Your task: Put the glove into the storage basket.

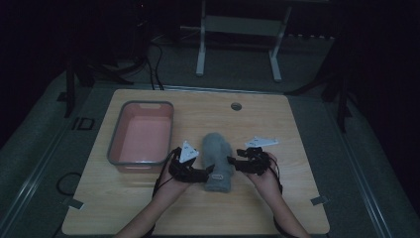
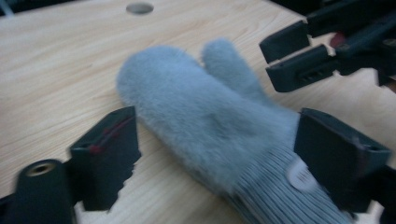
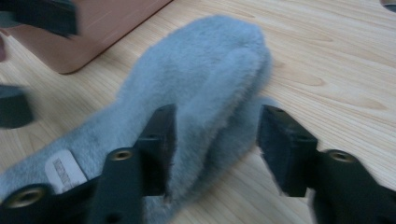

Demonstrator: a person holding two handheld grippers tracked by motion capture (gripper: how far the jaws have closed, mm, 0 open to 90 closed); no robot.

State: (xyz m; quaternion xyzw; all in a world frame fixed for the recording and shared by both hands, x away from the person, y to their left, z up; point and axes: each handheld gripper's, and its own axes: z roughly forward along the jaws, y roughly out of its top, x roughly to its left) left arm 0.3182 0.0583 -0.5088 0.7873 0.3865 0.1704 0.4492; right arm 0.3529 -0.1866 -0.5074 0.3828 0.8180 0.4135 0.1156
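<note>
Dim room, pale wooden bench (image 1: 277, 119), and a grey furry mitten (image 1: 218, 161) lying near the middle of it toward my front edge, the pink tub (image 1: 141, 136) beside it toward the left edge. My left gripper (image 2: 215, 154) stands wide open astride the ribbed cuff; my right gripper (image 3: 215, 144) is open around the thumb side, holding nothing. If either closes on fur alone, I think the mitten may slip or drag.

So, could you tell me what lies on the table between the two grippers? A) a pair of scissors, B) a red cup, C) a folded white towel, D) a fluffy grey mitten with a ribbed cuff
D: a fluffy grey mitten with a ribbed cuff lies flat on the table, with the left gripper and the right gripper open at either side of it.
</note>
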